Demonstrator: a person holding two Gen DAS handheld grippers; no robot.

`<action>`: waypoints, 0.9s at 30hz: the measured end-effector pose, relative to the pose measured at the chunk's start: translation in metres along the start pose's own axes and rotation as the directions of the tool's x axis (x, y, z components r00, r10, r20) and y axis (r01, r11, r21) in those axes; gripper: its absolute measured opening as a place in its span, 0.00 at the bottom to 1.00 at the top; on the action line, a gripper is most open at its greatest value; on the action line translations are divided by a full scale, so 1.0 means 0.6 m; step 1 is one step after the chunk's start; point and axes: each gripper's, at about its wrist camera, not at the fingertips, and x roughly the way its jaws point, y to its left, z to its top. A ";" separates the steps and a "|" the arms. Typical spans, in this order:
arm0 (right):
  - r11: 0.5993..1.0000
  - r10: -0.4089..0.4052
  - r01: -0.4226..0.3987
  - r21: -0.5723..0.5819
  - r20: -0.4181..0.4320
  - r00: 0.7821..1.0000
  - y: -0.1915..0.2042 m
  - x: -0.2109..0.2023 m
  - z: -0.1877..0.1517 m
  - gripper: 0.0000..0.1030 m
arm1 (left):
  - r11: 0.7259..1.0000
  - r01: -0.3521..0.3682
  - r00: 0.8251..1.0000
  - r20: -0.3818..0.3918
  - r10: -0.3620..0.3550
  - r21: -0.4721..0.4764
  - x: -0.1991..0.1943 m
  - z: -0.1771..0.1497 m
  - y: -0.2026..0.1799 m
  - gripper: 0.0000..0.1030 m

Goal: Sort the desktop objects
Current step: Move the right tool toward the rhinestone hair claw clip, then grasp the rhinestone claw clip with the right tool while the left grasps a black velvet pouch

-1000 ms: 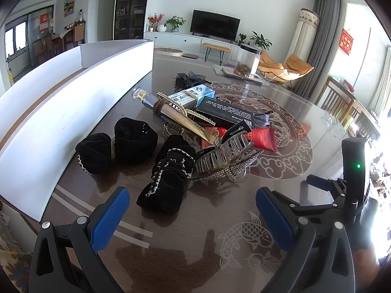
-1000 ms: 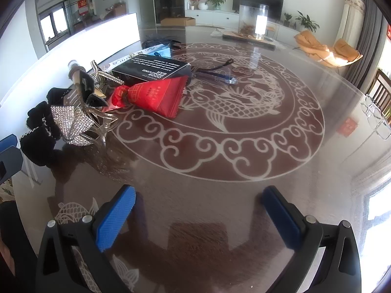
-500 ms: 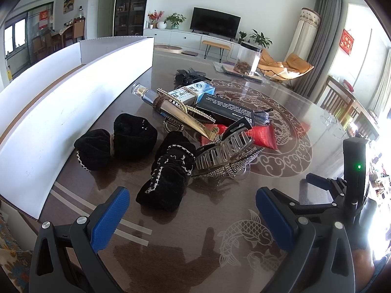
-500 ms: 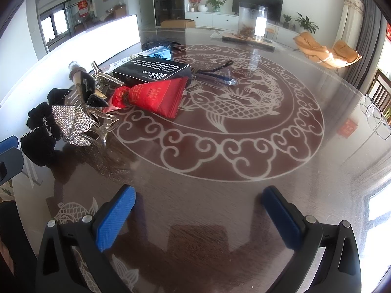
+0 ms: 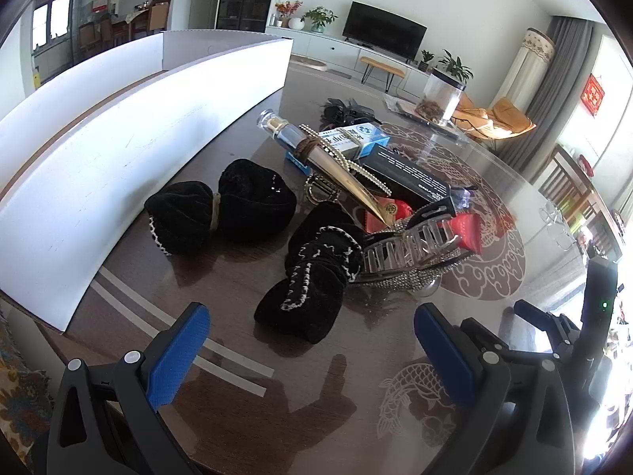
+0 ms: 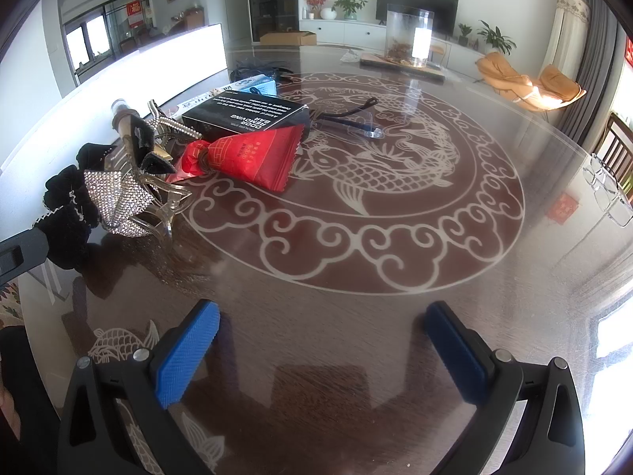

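Bright living room. Dark television (image 5: 384, 31) on white wall above low white cabinet (image 5: 336, 45). Grey curtains (image 5: 554, 87) right, daylit. Orange lounge chair (image 6: 530, 83). Potted plants (image 5: 318, 18).

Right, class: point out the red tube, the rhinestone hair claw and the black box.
red tube (image 6: 253, 154), right wrist view, middle of its body
rhinestone hair claw (image 6: 116, 206), right wrist view, jewelled side
black box (image 6: 245, 116), right wrist view, printed top

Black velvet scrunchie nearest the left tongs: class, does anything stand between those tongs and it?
Nothing visible does. The left tongs hang open over bare table, and the black velvet scrunchie lies just ahead of the gap. The rhinestone hair claw touches its far right side, not the near approach.
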 end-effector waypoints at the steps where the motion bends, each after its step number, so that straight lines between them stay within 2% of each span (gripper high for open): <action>1: 1.000 0.000 0.000 0.000 0.000 1.000 0.000 0.000 0.000 1.00 | 0.999 -0.013 1.000 0.008 0.013 -0.030 -0.001 0.002 0.011 1.00; 4: 1.000 0.000 0.000 0.000 0.000 1.000 0.000 0.000 0.000 1.00 | 0.997 -0.023 1.000 0.001 0.023 -0.077 0.005 0.010 0.028 1.00; 7: 1.000 0.000 0.000 0.000 0.000 1.000 0.000 0.000 0.000 1.00 | 0.998 -0.027 0.998 -0.056 0.024 -0.050 0.029 0.018 0.021 1.00; 12: 1.000 0.000 0.000 0.000 0.000 1.000 0.000 0.000 0.000 1.00 | 0.996 0.002 0.998 -0.067 0.005 0.092 0.047 0.034 -0.018 1.00; 16: 1.000 0.000 0.000 0.000 0.000 1.000 0.000 0.000 0.000 1.00 | 0.983 -0.045 0.986 -0.147 0.072 0.180 0.088 0.050 -0.034 1.00; 21: 1.000 0.000 0.000 0.000 0.000 1.000 0.000 0.000 0.000 1.00 | 0.991 -0.040 0.973 -0.221 0.068 0.131 0.115 0.054 -0.011 1.00; 24: 1.000 0.000 0.000 0.000 0.000 1.000 -0.001 0.000 0.000 1.00 | 0.990 -0.033 0.975 -0.212 0.062 0.134 0.116 0.061 -0.006 1.00; 26: 1.000 0.000 0.000 0.000 0.000 1.000 0.000 0.000 0.000 1.00 | 0.983 -0.062 0.973 -0.209 0.099 0.176 0.124 0.060 -0.015 1.00; 27: 1.000 0.000 0.000 0.000 0.000 1.000 0.000 0.000 0.000 1.00 | 0.970 -0.098 0.967 -0.210 0.145 0.222 0.131 0.058 -0.026 1.00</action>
